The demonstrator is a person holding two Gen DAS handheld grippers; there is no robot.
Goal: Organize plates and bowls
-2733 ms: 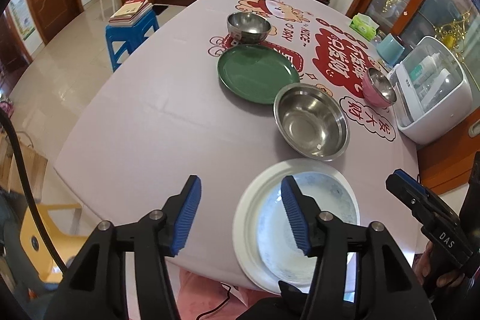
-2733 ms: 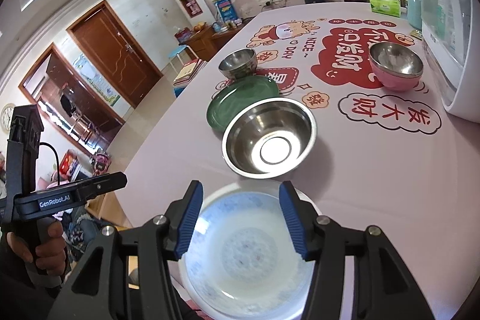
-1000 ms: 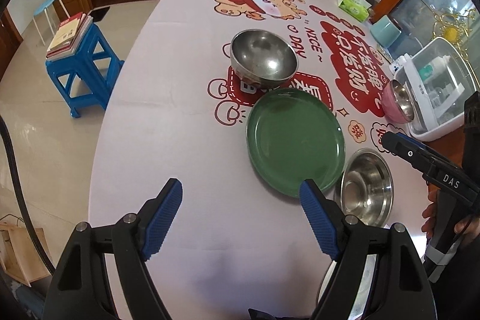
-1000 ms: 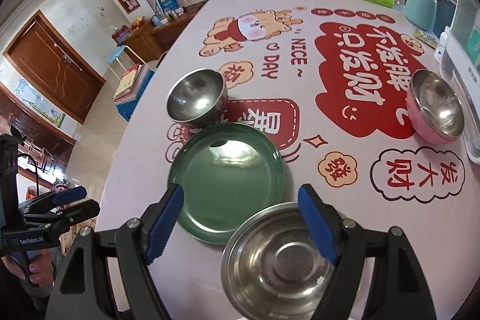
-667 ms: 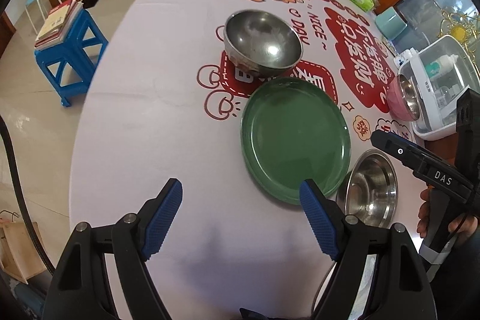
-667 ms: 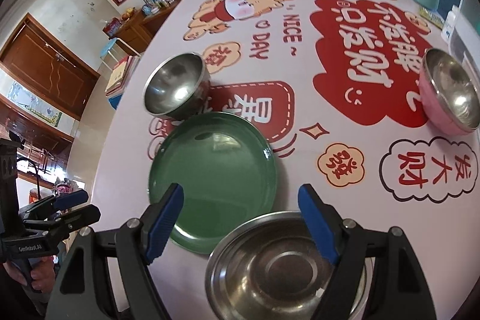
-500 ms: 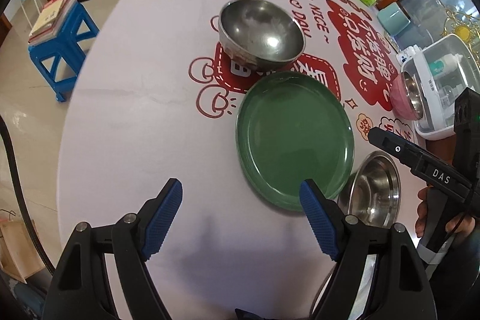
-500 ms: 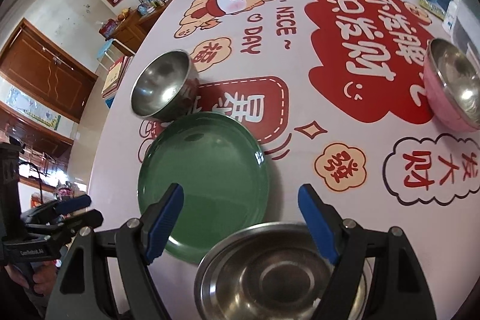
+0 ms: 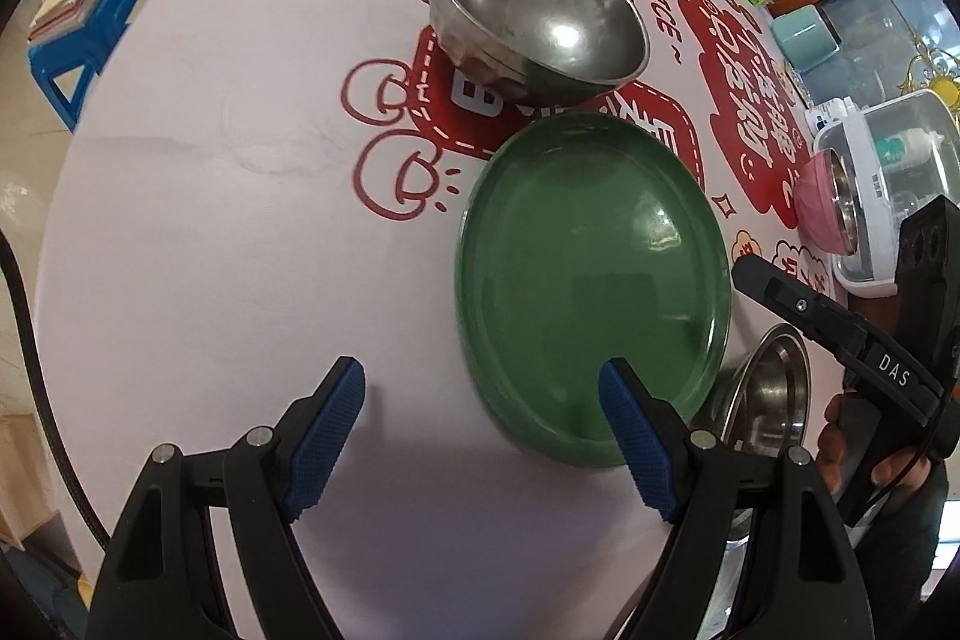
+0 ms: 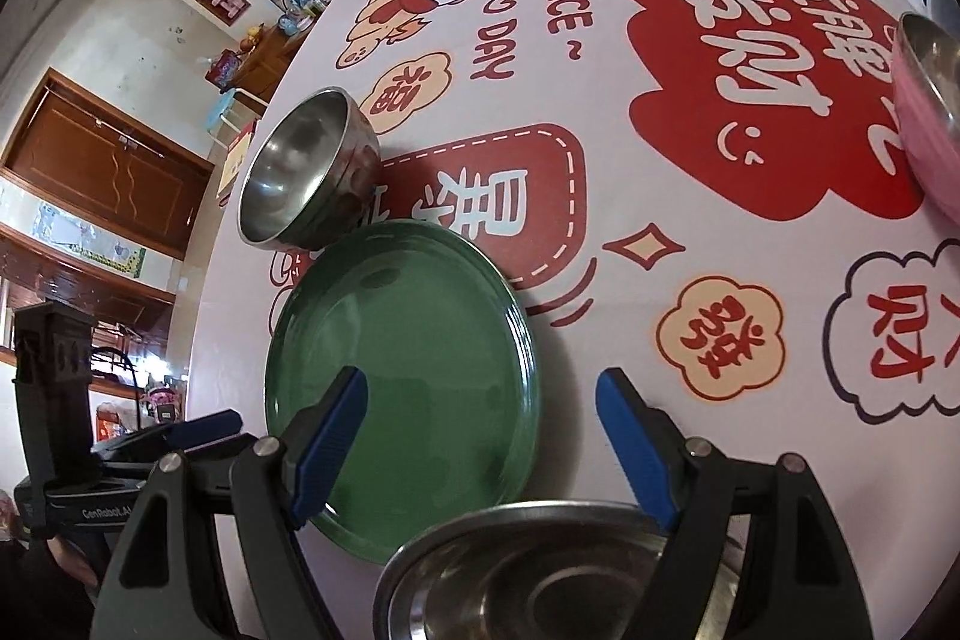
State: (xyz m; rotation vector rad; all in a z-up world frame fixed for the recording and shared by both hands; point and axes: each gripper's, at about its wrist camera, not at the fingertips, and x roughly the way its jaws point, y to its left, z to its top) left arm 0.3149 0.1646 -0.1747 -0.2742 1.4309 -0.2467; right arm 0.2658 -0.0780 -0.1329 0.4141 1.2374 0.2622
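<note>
1. green plate (image 9: 591, 280) flat on bench (image 9: 240, 250), round so no long axis; small steel bowl (image 9: 537, 13) just beyond its far rim, big steel bowl (image 10: 540, 568) at near-right edge.
2. left tool (image 9: 483, 433) released, empty; straddles plate's near-left rim.
3. right tool (image 10: 480, 436) released, empty; over plate's near-right rim.
4. both abt equally near the plate; looks like a two-tool rim grab next.

Bright daylight, glare on the steel bowl (image 9: 540, 10), soft shadows, strong fisheye bending and dark corners.
</note>
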